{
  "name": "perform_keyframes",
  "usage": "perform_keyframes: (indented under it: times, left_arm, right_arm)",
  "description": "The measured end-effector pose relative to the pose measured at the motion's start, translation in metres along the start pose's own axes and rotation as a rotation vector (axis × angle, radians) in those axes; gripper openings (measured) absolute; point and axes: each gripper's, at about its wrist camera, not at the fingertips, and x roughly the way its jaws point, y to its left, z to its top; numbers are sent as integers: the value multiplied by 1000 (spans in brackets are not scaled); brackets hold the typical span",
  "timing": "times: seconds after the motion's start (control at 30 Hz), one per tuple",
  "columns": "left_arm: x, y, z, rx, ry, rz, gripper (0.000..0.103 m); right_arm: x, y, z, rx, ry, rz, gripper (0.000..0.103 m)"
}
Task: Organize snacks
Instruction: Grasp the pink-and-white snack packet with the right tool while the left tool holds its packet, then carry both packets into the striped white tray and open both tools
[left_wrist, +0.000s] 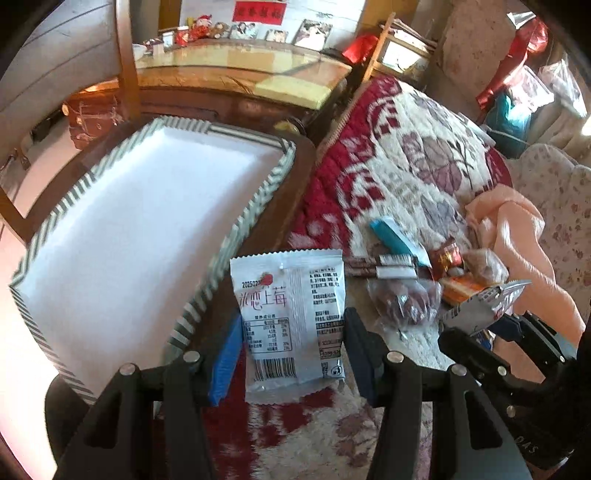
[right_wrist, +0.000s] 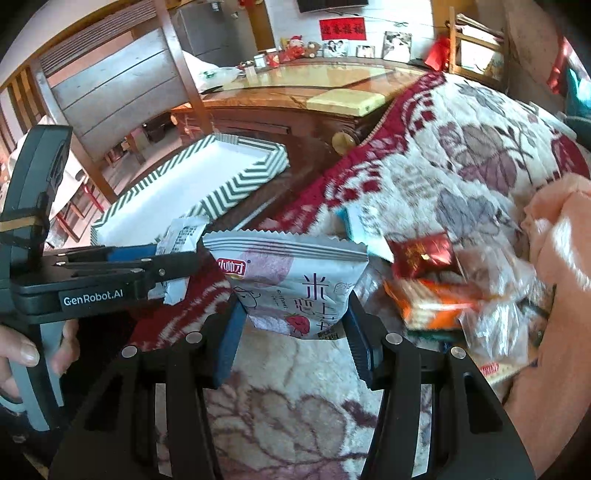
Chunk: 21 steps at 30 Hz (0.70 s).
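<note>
— What did your grippers hold?
— My left gripper (left_wrist: 293, 354) clamped a white snack packet (left_wrist: 291, 317) at lower centre; my right gripper (right_wrist: 293, 347) gripped another strawberry packet (right_wrist: 295, 284).
— And the tray?
— The striped tray (left_wrist: 236, 229) sat upper left.

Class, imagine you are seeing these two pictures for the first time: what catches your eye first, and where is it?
Each gripper, left gripper and right gripper, holds a white strawberry-print snack packet up close. To their left sits a white tray with a green zigzag rim; to their right, a heap of mixed wrapped snacks lies on the red floral blanket.
</note>
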Motion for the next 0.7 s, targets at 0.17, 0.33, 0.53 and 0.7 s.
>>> perform_keyframes:
  times: [0.17, 0.33, 0.53, 0.7]
  left_arm:
    - [-10, 18, 8, -18, -27, 26, 56]
    - [-16, 33, 14, -36, -44, 47, 56]
    - [-18, 49, 17, -63, -47, 64, 56]
    - [-16, 63, 18, -89, -44, 76, 56]
  right_arm:
    - [3, 18, 15, -43, -2, 15, 52]
    - [10, 35, 25, -79, 11, 27, 52]
    - [19, 55, 36, -122, 25, 42, 52]
    - [26, 68, 45, -146, 35, 55, 52]
